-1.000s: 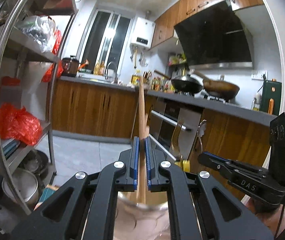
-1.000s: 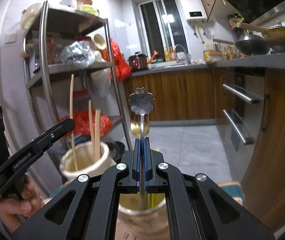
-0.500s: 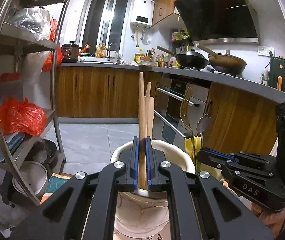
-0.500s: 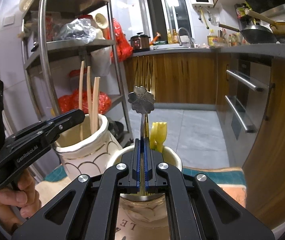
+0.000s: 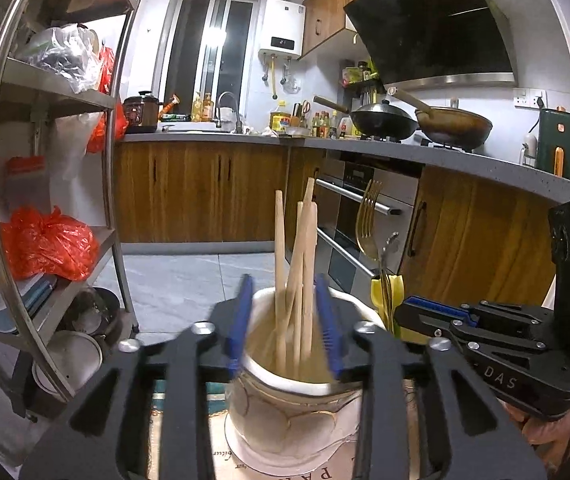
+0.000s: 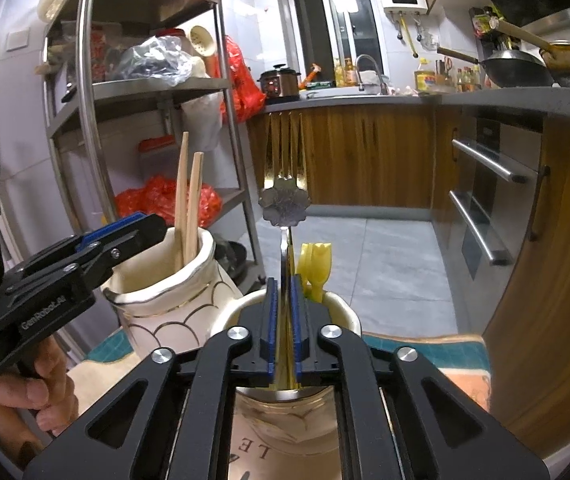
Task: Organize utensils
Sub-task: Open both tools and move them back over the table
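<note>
Kitchen: wood cabinets (image 5: 205,196), steel shelf (image 5: 113,160).
Left view: left gripper (image 5: 285,320) opening, pads apart around chopsticks (image 5: 303,264) standing in cream jar (image 5: 285,404).
Right view: right gripper (image 6: 283,320) opening narrowly; flower-handled spoon (image 6: 284,204) between pads, in lettered cup (image 6: 285,436).

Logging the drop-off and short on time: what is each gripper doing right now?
Left gripper: jaws opening, chopsticks loose between them in the cream jar.
Right gripper: jaws opening around the flower-handled utensil.
</note>
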{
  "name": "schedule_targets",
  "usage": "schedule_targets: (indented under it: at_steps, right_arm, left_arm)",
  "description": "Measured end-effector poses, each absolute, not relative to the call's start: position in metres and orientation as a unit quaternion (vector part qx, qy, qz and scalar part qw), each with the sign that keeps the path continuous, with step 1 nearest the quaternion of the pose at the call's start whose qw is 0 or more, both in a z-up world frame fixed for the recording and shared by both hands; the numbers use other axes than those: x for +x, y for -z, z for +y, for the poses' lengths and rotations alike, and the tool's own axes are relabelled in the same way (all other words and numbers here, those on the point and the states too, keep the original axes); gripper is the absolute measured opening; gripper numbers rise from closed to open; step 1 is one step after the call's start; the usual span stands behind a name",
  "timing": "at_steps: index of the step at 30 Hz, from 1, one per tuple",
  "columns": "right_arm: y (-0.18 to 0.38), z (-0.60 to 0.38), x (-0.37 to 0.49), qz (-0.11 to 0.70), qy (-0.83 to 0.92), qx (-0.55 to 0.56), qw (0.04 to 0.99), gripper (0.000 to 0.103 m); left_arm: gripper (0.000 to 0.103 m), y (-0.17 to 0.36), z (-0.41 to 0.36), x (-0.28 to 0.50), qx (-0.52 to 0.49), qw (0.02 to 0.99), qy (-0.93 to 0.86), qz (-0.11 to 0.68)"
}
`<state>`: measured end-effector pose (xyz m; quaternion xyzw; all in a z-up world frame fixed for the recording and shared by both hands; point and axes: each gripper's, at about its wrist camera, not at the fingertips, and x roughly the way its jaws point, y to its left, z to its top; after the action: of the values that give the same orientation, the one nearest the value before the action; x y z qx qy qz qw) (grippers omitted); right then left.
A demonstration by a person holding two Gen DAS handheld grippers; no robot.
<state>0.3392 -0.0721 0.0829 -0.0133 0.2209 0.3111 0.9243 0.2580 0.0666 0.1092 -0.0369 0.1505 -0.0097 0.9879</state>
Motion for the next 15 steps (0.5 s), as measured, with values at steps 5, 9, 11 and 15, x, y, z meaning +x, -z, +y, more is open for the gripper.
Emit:
schedule_targets:
  at_steps: [5,9,11,15]
  right_arm:
    - [-0.086,-0.074,0.335,0.214,-0.311,-0.014,0.926,0.012]
    - [-0.088,-0.080,0.329,0.212,-0.310,-0.017,0.927,0.013]
    - [-0.088,-0.084,0.325,0.213,-0.310,-0.016,0.926,0.015]
    - [-0.093,-0.094,0.314,0.211,-0.310,-0.016,0.927,0.021]
  left_arm:
    - [0.044,-0.113,0.070,0.252,-0.039,0.988,0.008,0.147]
    - [0.060,-0.116,0.074,0.241,-0.042,0.989,0.007,0.143]
    - [0.065,-0.117,0.077,0.235,-0.044,0.989,0.005,0.143]
    - [0.068,-0.119,0.083,0.222,-0.052,0.988,-0.004,0.148]
